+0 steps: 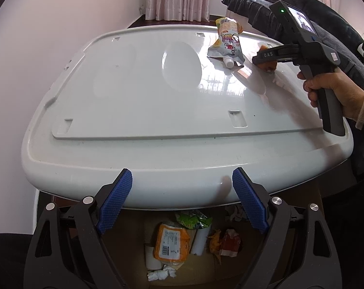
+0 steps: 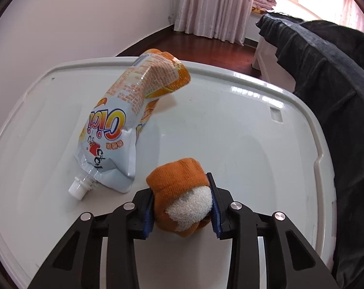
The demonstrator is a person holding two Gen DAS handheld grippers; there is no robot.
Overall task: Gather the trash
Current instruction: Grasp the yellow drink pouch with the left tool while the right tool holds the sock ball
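Grip: right gripper has its blue pads pressed on both sides of an orange-and-white knitted bundle, which looks like a balled sock; it sits low on the white table.
Slip risk: soft knit compresses, and the pads hold only its near end, so I judge it could squirm out on a fast lift or swing.
Neighbour: drink pouch lies just beside the bundle, spout and white cap toward the camera, top end curled up off the surface; a sideways sweep of the fingers could knock it or send it off the far edge.
Idle side: left gripper hangs wide open and empty over the near table rim.
Drop target: cardboard box below the table, in the left wrist view, already holds wrappers and crumpled paper; a release too early would land the bundle on the table edge or floor.
Blind spot: the tabletop hides part of the box, so its full opening cannot be seen.
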